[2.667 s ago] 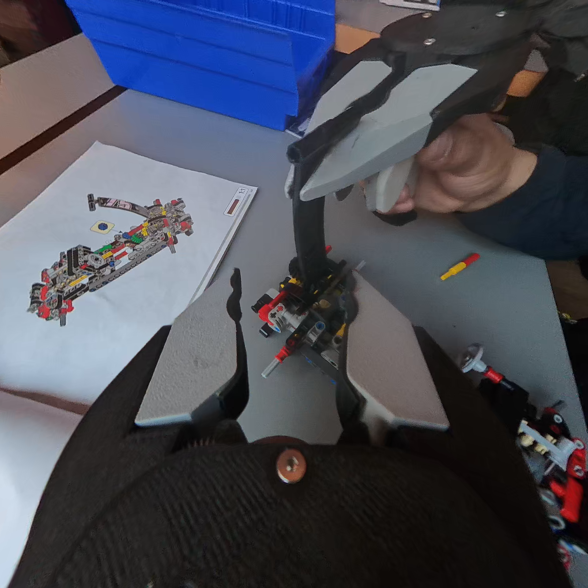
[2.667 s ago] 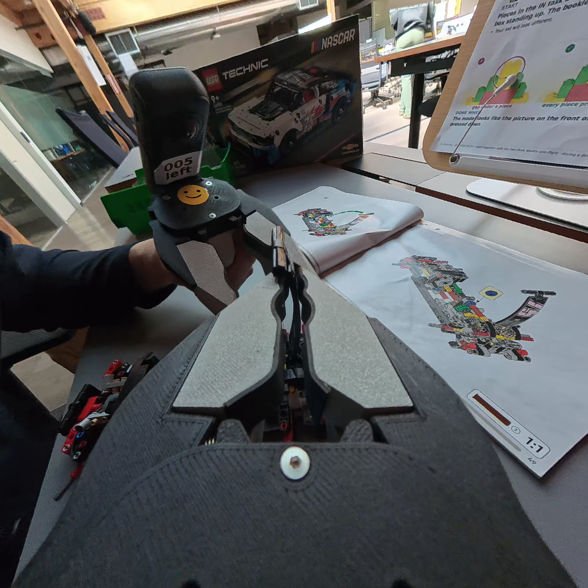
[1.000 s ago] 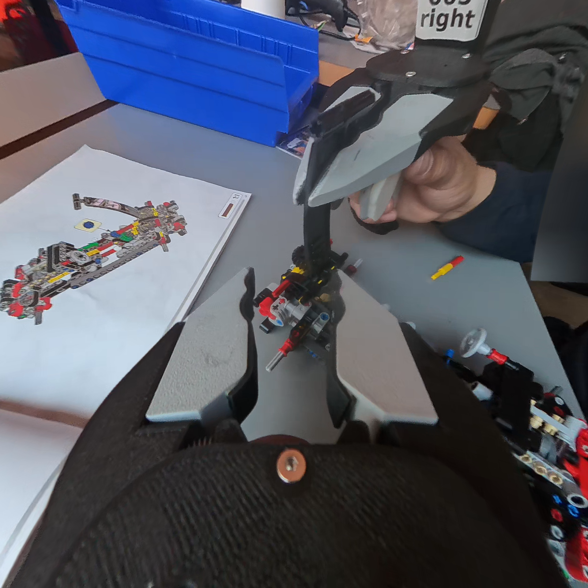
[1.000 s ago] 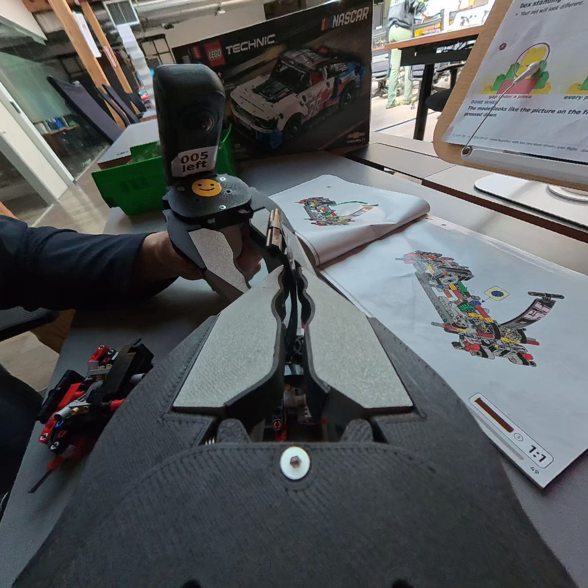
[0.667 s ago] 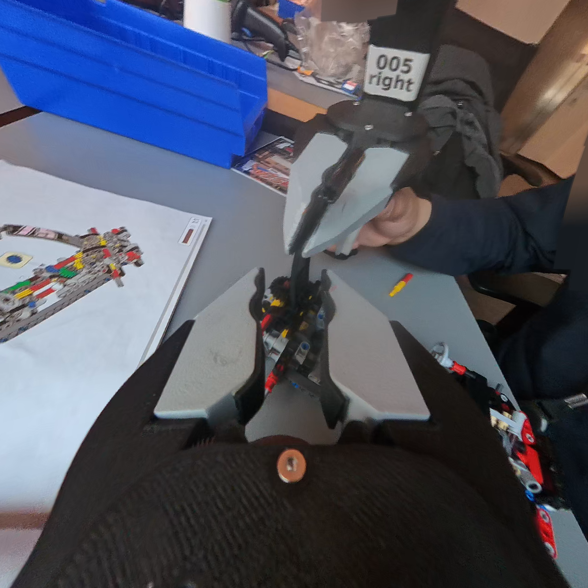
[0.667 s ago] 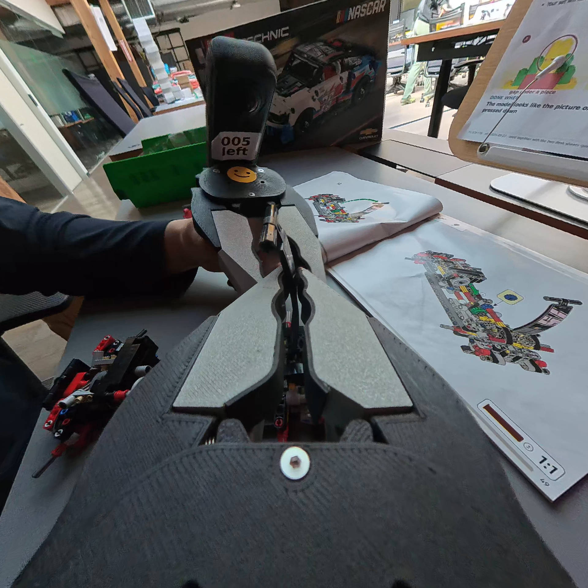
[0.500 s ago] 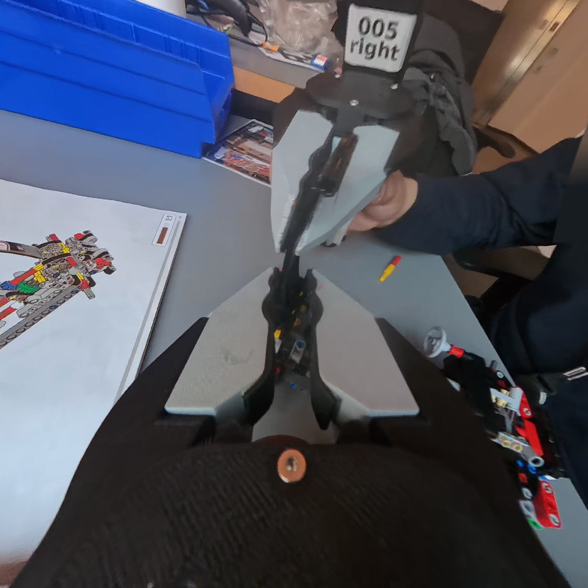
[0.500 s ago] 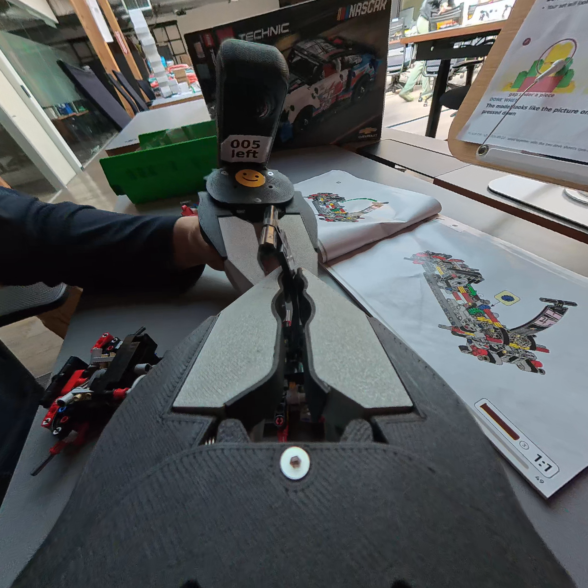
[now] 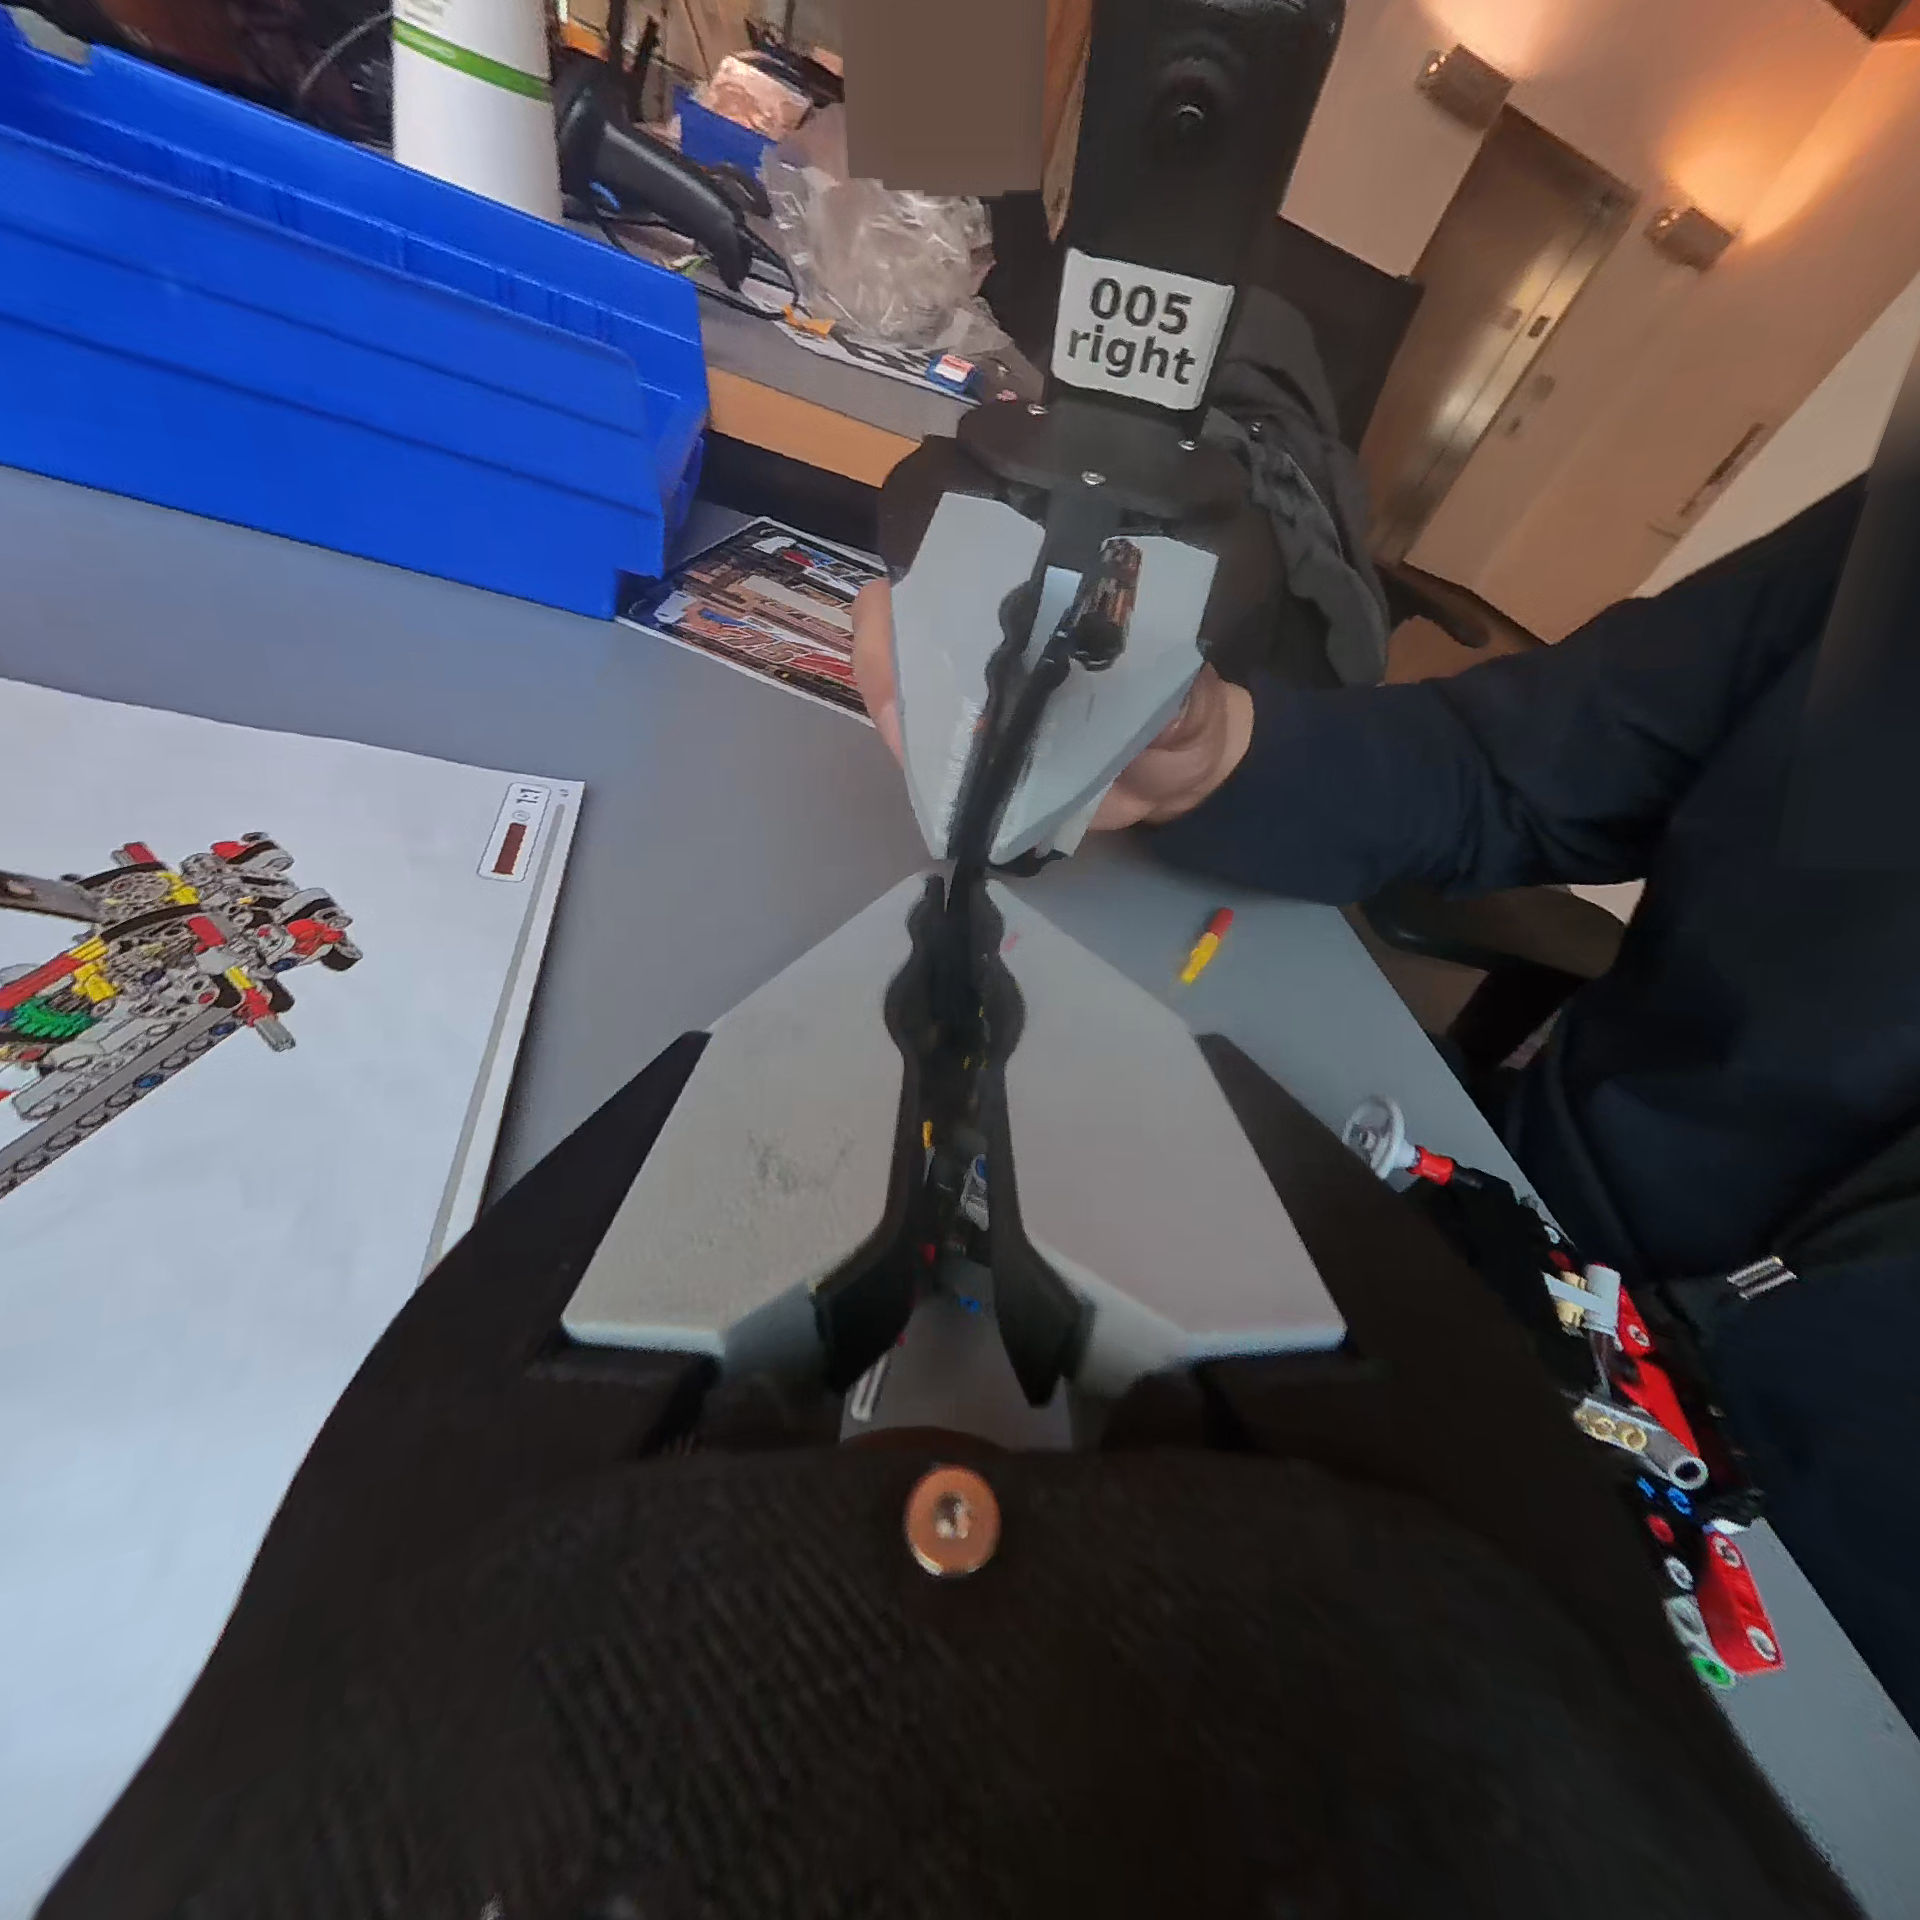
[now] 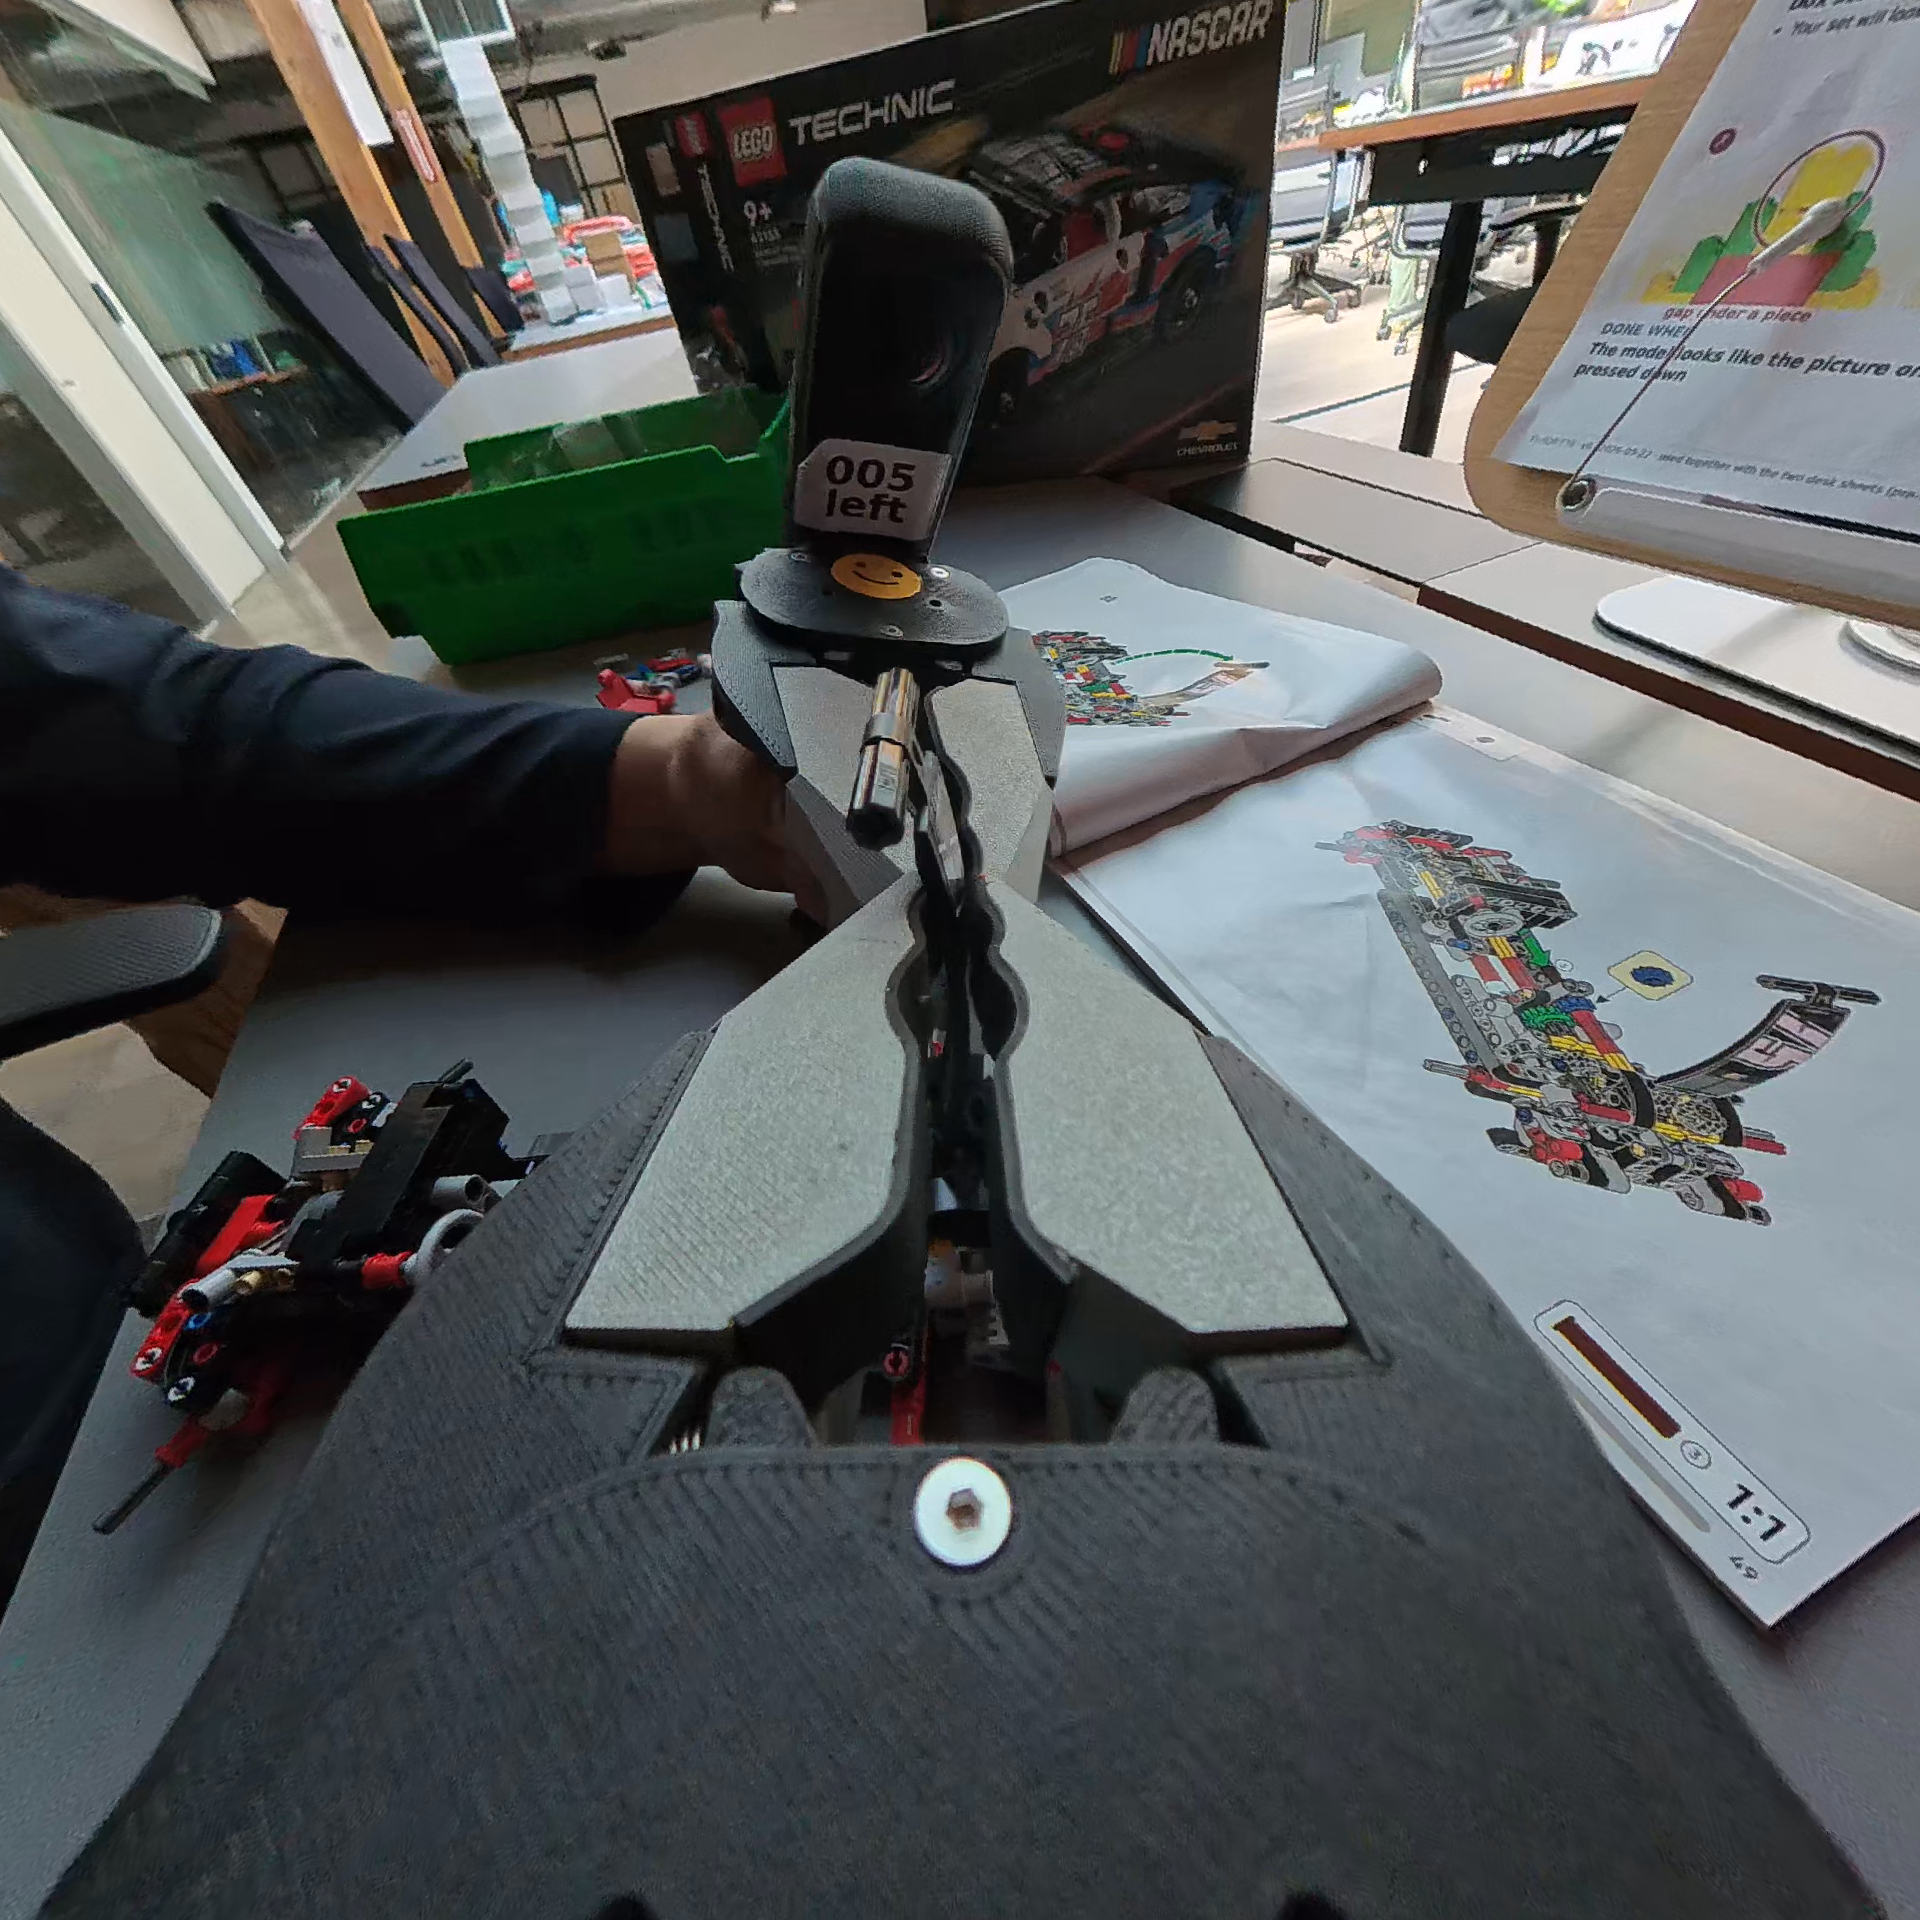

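My left gripper (image 9: 951, 894) is shut on a small brick assembly (image 9: 956, 1049), black with yellow, red and grey bits, pinched between its pads. My right gripper (image 9: 961, 847) meets it tip to tip from the far side and is shut on the black curved beam (image 9: 1023, 675) of the same assembly. In the right wrist view my right gripper (image 10: 951, 904) grips that beam (image 10: 951, 997). The beam's dark end (image 10: 883, 758) sticks up in front of my left gripper (image 10: 925, 878). Both pieces are held above the grey table (image 9: 675, 727).
An open instruction sheet (image 9: 260, 1091) lies left, also in the right wrist view (image 10: 1455, 1039). A blue bin (image 9: 312, 312) stands behind it. A yellow-red pin (image 9: 1205, 945) and a second partial model (image 9: 1621, 1382) lie right. A green bin (image 10: 561, 551) and a set box (image 10: 987, 239) stand far back. My left and right fingertips are right by each other.
My left gripper moved in around the assembly and its pads came together on it. My right gripper stayed shut on the black beam and swung round to face the left gripper tip to tip.
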`<state>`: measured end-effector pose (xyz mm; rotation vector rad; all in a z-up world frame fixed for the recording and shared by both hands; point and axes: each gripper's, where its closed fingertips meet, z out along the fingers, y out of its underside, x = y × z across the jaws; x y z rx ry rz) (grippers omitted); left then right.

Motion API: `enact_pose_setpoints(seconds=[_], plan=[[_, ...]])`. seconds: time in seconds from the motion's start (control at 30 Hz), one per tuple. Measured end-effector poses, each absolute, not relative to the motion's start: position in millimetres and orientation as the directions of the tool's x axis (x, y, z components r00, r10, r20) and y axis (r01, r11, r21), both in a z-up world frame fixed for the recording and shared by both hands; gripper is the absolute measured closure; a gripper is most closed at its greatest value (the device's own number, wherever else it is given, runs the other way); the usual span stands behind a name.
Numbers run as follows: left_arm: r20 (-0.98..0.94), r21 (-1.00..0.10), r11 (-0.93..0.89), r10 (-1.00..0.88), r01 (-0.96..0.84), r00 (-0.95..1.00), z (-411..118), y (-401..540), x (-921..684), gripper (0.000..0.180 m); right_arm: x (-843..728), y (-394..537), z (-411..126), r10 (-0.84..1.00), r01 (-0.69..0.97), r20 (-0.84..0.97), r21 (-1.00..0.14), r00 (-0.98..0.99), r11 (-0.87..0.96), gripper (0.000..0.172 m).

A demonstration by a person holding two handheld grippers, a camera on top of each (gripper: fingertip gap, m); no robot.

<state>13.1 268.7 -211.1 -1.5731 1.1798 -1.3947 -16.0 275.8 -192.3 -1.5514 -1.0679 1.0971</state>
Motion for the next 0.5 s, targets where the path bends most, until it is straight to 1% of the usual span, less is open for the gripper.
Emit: enact_pose_setpoints(seconds=[0.07, 0.17, 0.27, 0.33, 0.43, 0.5], plan=[[0.348, -0.923, -0.336, -0.937, -0.190, -0.034, -212.5, 265.7, 15.0, 0.176, -15.7, 275.0, -192.3, 0.962, 0.133, -0.166, -0.971, 0.215, -0.197, 0.171], [0.341, -0.923, -0.331, -0.940, -0.195, -0.023, -213.6, 266.4, 15.4, 0.179, -15.7, 274.4, -192.8, 0.965, 0.140, -0.149, -0.973, 0.213, -0.182, 0.171], [0.338, -0.924, -0.331, -0.941, -0.191, -0.004, -213.9, 268.8, 15.4, 0.180, -14.1, 272.2, -193.6, 0.971, 0.160, -0.128, -0.974, 0.203, -0.162, 0.158], [0.335, -0.925, -0.329, -0.942, -0.191, 0.001, -214.0, 269.3, 15.5, 0.180, -6.5, 275.0, -196.0, 0.964, 0.176, -0.118, -0.971, 0.238, -0.162, 0.149], [0.321, -0.929, -0.317, -0.947, -0.191, 0.009, -214.0, 269.3, 15.7, 0.180, 14.2, 264.5, -191.9, 0.948, 0.185, -0.149, -0.961, 0.282, -0.206, 0.146], [0.325, -0.928, -0.321, -0.946, -0.190, 0.009, -213.9, 269.7, 15.5, 0.180, 32.0, 241.9, -199.5, 0.943, 0.266, -0.168, -0.932, 0.289, -0.247, 0.143]])
